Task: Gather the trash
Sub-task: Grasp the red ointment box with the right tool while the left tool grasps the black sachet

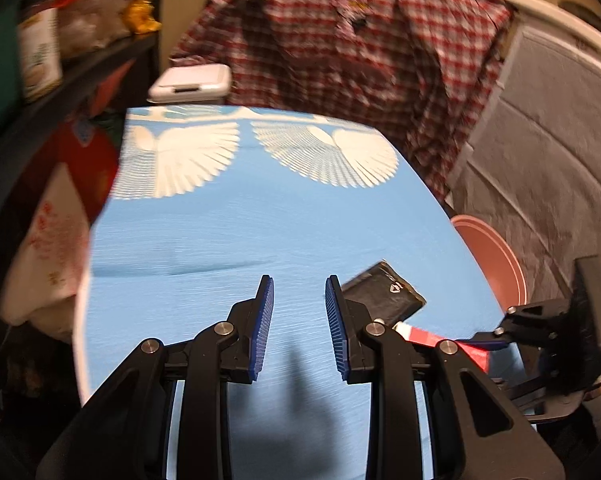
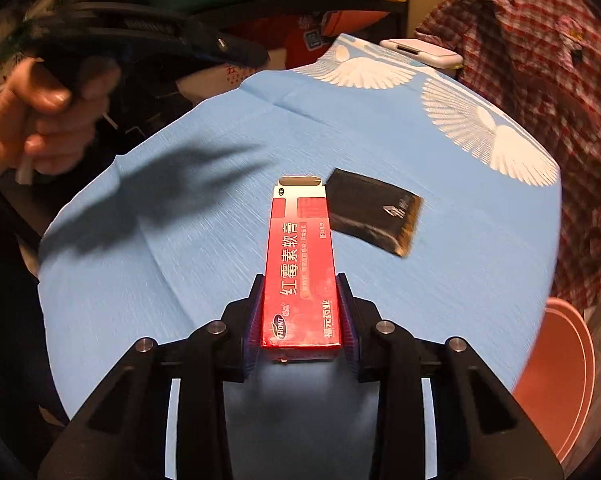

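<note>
A long red carton with white Chinese lettering [image 2: 300, 264] lies lengthwise between the blue pads of my right gripper [image 2: 300, 280], which is shut on its near end; the far end reaches out over the blue tablecloth [image 2: 160, 272]. Just right of the carton's far end a flat black foil packet [image 2: 374, 212] lies on the cloth. In the left wrist view my left gripper [image 1: 299, 284] hovers over the cloth, open and with nothing between its pads. The black packet [image 1: 384, 296] sits just beyond its right finger, with the red carton [image 1: 424, 336] behind that finger.
A pink round basin [image 1: 496, 264] stands below the table's right edge. A red plaid shirt [image 1: 360, 40] hangs behind the table, beside a white lidded box [image 1: 190, 82]. Cluttered shelves [image 1: 40, 60] line the left side. A hand [image 2: 40, 120] holds the left gripper.
</note>
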`<state>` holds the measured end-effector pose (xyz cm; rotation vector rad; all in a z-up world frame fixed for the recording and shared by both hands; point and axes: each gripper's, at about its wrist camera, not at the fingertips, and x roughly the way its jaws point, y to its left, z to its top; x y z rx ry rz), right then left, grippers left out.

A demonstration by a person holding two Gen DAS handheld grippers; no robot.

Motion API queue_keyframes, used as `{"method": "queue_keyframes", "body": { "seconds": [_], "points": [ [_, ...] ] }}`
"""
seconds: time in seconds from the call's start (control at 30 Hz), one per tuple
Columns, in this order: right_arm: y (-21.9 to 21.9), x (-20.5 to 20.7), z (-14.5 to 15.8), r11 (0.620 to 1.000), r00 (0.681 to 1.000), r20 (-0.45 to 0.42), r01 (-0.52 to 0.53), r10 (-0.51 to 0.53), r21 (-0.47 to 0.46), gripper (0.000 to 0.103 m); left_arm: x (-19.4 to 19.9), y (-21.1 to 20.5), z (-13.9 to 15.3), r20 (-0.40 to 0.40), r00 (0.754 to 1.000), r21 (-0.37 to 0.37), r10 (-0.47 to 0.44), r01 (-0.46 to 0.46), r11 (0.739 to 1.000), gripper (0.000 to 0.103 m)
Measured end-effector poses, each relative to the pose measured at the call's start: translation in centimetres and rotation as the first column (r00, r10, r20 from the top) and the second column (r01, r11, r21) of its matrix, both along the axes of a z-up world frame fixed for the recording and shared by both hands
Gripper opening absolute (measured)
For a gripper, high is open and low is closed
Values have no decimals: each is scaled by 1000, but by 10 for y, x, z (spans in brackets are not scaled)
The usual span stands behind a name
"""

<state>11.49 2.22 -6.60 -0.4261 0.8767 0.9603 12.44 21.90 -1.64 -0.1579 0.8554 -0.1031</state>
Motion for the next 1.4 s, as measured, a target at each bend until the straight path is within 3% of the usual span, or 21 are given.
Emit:
{"method": "queue_keyframes", "body": {
  "seconds": [0.23, 0.3, 0.37, 0.5, 0.63, 0.8, 1.1, 1.27, 1.3, 1.4],
  "points": [
    [-37, 8, -7, 994, 995, -17, 102, -103, -39, 35, 31, -41, -34, -77, 992, 30, -97, 100, 995, 28],
    [-47, 15, -9, 987, 987, -33, 159, -160, -40, 37, 38, -54, -42, -96, 988, 43, -123, 128, 991, 36],
    [-55, 20, -10, 978, 977, -47, 204, -206, -33, 40, 43, -64, -51, -116, 982, 49, -150, 156, 986, 56],
    [-66, 31, -12, 963, 959, -89, 269, -269, -13, 43, 51, -82, -68, -159, 967, 85, -197, 212, 974, 65],
    [-66, 37, -14, 958, 953, -99, 287, -286, -3, 44, 55, -88, -77, -181, 955, 75, -236, 252, 965, 75],
    [-63, 40, -15, 959, 954, -98, 284, -283, -3, 44, 57, -88, -81, -189, 950, 86, -247, 267, 960, 76],
    [-54, 43, -14, 961, 957, -90, 278, -277, -2, 36, 54, -89, -81, -203, 939, 119, -277, 304, 945, 55],
    [-53, 40, -11, 960, 957, -86, 279, -278, 0, 36, 48, -96, -78, -195, 931, 129, -309, 337, 933, 26],
    [-52, 40, -11, 960, 956, -86, 280, -279, 0, 36, 47, -99, -77, -200, 926, 118, -321, 348, 930, 12],
    [-54, 38, -9, 959, 955, -84, 285, -283, 6, 36, 44, -104, -76, -200, 927, 151, -317, 349, 925, 7]
  ]
}}
